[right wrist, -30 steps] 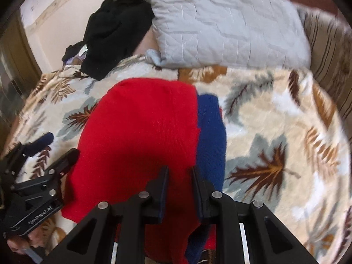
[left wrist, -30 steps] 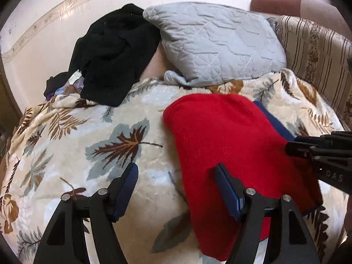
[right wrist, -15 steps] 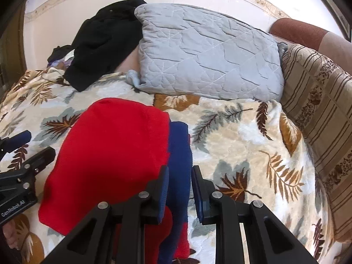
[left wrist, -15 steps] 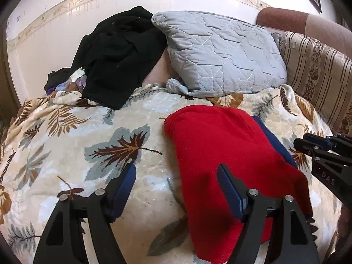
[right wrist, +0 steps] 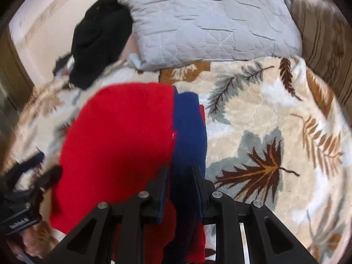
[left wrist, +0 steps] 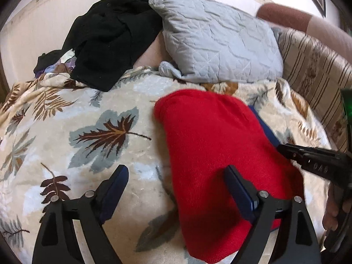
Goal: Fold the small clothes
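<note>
A red and blue knit garment (left wrist: 215, 145) lies folded on a leaf-patterned blanket (left wrist: 88, 132); the red panel (right wrist: 123, 136) covers most of it and a blue strip (right wrist: 189, 129) shows along its right side. My left gripper (left wrist: 176, 178) is open and empty, its right finger over the garment's left part. My right gripper (right wrist: 180, 173) has its jaws close together over the garment's near blue edge; I cannot tell whether cloth is pinched. It also shows in the left wrist view (left wrist: 312, 162) at the garment's right edge.
A grey quilted pillow (left wrist: 220, 41) and a pile of black clothes (left wrist: 110, 37) lie at the back against the wall. A striped sofa back (left wrist: 314, 77) rises on the right. The blanket (right wrist: 275, 132) spreads to the right of the garment.
Both grippers moved back in over the garment after drawing away half a second ago. The right gripper's jaws stayed close together. The garment kept its folded shape.
</note>
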`<state>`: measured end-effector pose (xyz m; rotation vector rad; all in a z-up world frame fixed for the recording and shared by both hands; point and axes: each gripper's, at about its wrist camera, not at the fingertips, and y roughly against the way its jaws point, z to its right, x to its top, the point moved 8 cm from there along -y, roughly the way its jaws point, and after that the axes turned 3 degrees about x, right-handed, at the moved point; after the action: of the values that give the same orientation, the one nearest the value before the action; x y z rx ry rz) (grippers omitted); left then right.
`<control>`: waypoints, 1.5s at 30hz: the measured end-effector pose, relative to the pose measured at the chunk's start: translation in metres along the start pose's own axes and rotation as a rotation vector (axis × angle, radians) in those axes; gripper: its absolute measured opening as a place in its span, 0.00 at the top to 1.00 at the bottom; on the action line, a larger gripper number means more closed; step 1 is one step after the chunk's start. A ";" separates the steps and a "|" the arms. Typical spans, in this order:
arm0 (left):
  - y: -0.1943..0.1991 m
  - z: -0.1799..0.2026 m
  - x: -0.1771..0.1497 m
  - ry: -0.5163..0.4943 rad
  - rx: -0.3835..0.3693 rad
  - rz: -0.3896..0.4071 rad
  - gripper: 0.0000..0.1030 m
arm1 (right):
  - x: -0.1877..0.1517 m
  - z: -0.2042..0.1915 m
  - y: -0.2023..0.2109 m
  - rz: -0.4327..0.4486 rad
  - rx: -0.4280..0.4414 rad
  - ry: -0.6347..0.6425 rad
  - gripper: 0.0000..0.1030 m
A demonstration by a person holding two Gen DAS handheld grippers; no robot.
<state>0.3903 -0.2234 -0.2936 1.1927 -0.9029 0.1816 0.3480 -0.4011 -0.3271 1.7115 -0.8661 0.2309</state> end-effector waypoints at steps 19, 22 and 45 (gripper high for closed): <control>-0.024 0.010 -0.018 0.129 -0.280 -0.214 0.14 | -0.006 0.039 -0.043 -0.147 0.422 -0.336 0.19; -0.022 0.010 -0.015 0.129 -0.261 -0.195 0.14 | -0.008 0.032 -0.055 -0.160 0.428 -0.306 0.19; 0.019 -0.044 0.007 -0.005 0.257 0.011 0.14 | 0.025 -0.013 0.007 0.134 -0.273 0.126 0.19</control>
<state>0.4063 -0.1802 -0.2786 1.4265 -0.9095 0.3109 0.3647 -0.4004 -0.3034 1.3734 -0.8771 0.2928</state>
